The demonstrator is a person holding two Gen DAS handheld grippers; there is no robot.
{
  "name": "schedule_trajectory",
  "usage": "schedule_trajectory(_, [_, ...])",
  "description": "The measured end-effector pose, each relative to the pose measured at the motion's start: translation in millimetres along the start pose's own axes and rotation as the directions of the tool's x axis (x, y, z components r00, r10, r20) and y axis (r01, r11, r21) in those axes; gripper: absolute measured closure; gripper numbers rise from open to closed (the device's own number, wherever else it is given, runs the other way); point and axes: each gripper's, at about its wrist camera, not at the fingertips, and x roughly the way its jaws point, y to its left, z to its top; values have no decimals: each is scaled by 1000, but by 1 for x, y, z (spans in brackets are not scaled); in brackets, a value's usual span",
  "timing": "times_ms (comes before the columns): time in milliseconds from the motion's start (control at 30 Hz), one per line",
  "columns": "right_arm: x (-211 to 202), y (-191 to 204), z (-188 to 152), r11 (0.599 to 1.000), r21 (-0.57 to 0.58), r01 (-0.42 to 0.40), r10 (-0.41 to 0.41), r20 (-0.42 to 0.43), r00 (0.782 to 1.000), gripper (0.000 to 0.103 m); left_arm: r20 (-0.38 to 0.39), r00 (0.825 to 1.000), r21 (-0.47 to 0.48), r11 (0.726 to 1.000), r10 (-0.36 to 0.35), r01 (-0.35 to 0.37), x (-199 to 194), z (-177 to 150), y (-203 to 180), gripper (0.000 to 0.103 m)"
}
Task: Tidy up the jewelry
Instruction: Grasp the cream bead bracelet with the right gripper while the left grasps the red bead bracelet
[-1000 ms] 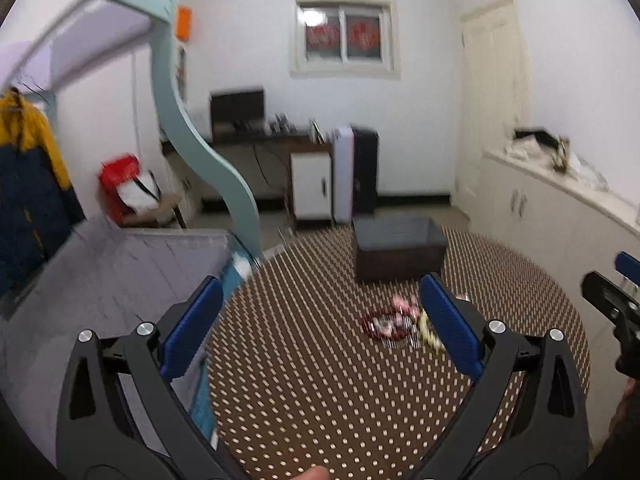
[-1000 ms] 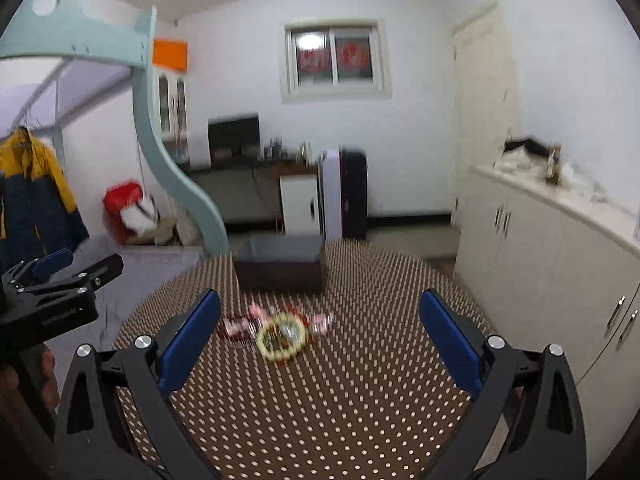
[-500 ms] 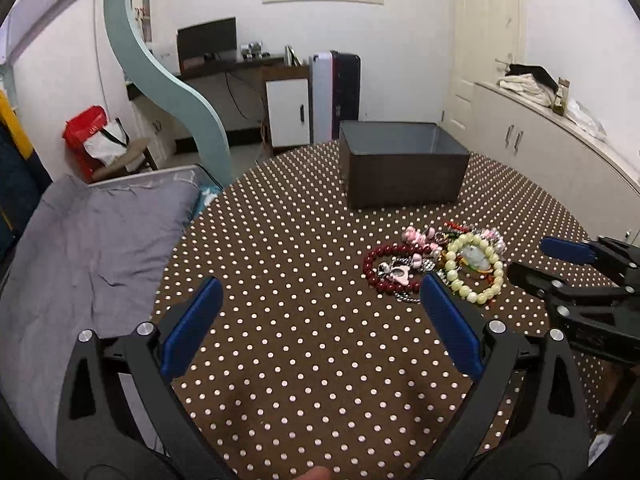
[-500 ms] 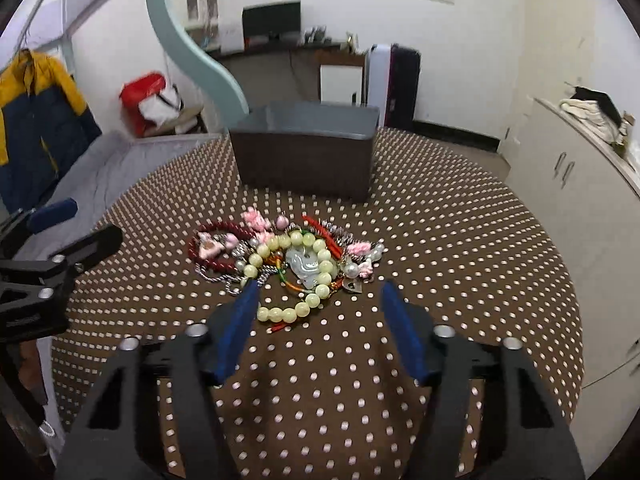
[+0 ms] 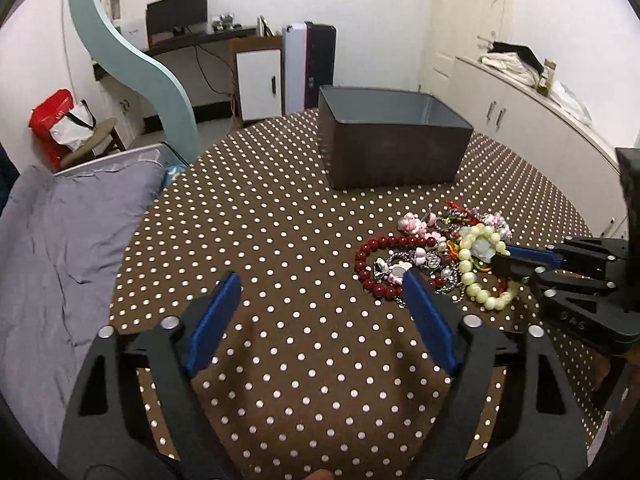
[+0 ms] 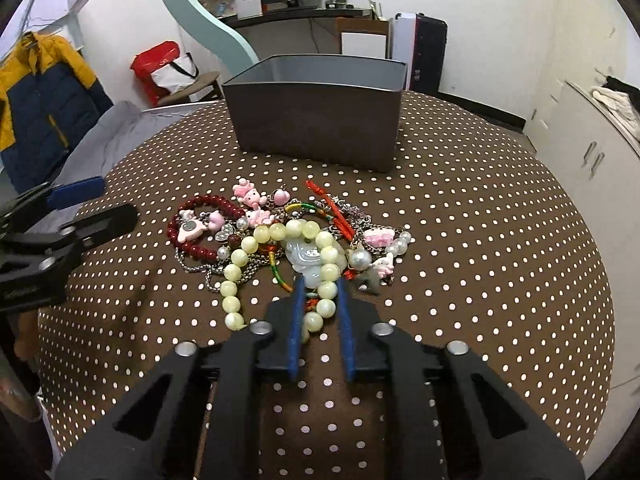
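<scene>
A tangled pile of jewelry lies on the dotted table: a pale yellow-green bead bracelet (image 6: 256,256) with a jade pendant (image 6: 305,258), a dark red bead bracelet (image 6: 188,236), pink charms (image 6: 249,196) and red cords. My right gripper (image 6: 320,284) is nearly shut, its blue pads on either side of the pale bracelet's near beads. It also shows in the left wrist view (image 5: 505,258). My left gripper (image 5: 320,284) is open and empty, low over the table, left of the pile (image 5: 432,252). A dark open box (image 6: 316,114) stands behind the pile.
The round table (image 5: 260,216) has a brown white-dotted cloth. A grey bed (image 5: 52,232) lies left of it, white cabinets (image 5: 532,128) to the right. A desk with a monitor (image 5: 176,10) stands at the far wall.
Both grippers came down and closer to the table. My right gripper narrowed from wide open to nearly shut around the pale bracelet's beads. The left stayed open.
</scene>
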Motion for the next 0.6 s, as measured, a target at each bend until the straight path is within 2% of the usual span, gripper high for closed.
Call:
schedule_trajectory(67, [-9, -5, -2, 1000, 1, 4, -4, 24, 1000, 95, -18, 1000, 7, 1000, -10, 10, 6, 2, 1, 30])
schedule_trajectory(200, [-26, -18, -6, 999, 29, 14, -16, 62, 998, 95, -51, 996, -9, 997, -74, 74, 18, 7, 2, 35])
schedule_trajectory(300, [-32, -23, -6, 999, 44, 6, -9, 71, 997, 95, -73, 995, 3, 998, -62, 62, 29, 12, -1, 40])
schedule_trajectory(367, [-34, -26, -9, 999, 50, -3, -1, 74, 997, 95, -92, 994, 2, 998, -62, 62, 36, 15, 0, 51])
schedule_trajectory(400, [-33, -25, -8, 999, 53, -4, 0, 75, 997, 95, -100, 993, 3, 998, -63, 63, 39, 17, 0, 52])
schedule_trajectory(467, [-32, -25, -8, 999, 54, -6, 2, 76, 997, 95, -115, 991, 13, 998, -64, 66, 46, 21, -2, 53])
schedule_trajectory(600, [-32, -27, -6, 998, 59, -19, 14, 89, 996, 95, -125, 992, 98, 995, -9, 21, 53, 25, -17, 53])
